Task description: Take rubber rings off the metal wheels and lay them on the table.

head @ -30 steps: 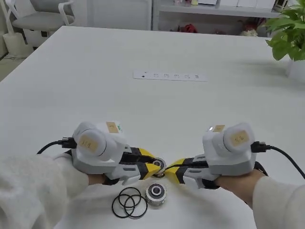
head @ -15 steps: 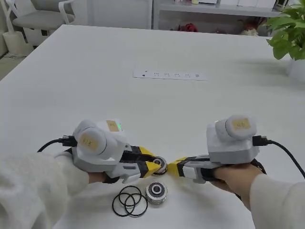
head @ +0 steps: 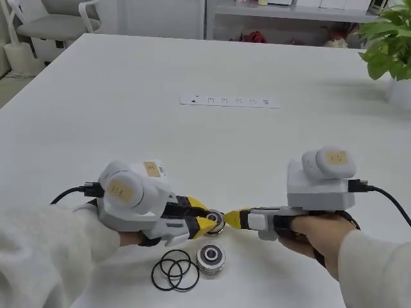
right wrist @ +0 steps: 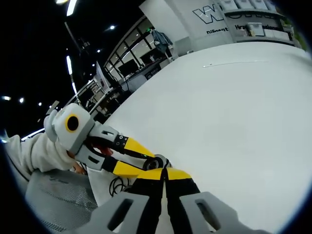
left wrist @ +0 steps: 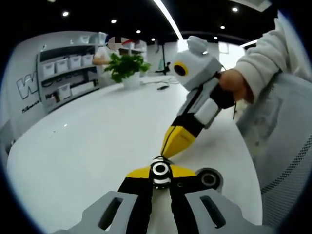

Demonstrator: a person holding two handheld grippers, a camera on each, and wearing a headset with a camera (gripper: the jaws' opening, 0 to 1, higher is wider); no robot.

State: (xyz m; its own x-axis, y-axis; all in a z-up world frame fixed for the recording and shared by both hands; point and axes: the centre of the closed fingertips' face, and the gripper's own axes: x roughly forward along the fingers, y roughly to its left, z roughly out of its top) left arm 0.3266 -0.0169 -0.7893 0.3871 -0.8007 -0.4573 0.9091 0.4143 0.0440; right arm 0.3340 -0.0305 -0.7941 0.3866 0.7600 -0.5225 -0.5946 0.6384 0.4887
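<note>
You are gripping the left gripper at 9 o'clock of the work spot, pointing its yellow tips toward 3 o'clock. Its jaws are clamping narrow on the held wheel, keeping it just above the tabletop. In the left gripper view the held wheel is sitting dead between the yellow tips, hub facing the camera.

The rubber rings, a few black loops overlapping, are lying flat on the tabletop at 7 o'clock of the held wheel. The loose wheel is lying on the tabletop at 6 o'clock of the held wheel, just beside the rings and apart from both grippers. In the left gripper view it is showing at 3 o'clock of the held wheel.

You are holding the right gripper at 3 o'clock, pointing toward 9 o'clock, tips right against the held wheel. In the right gripper view its jaws are pressing nearly together; cannot tell if a ring is pinched between them.

The power strip is lying at 12 o'clock, well apart. The plant is standing at 2 o'clock.
</note>
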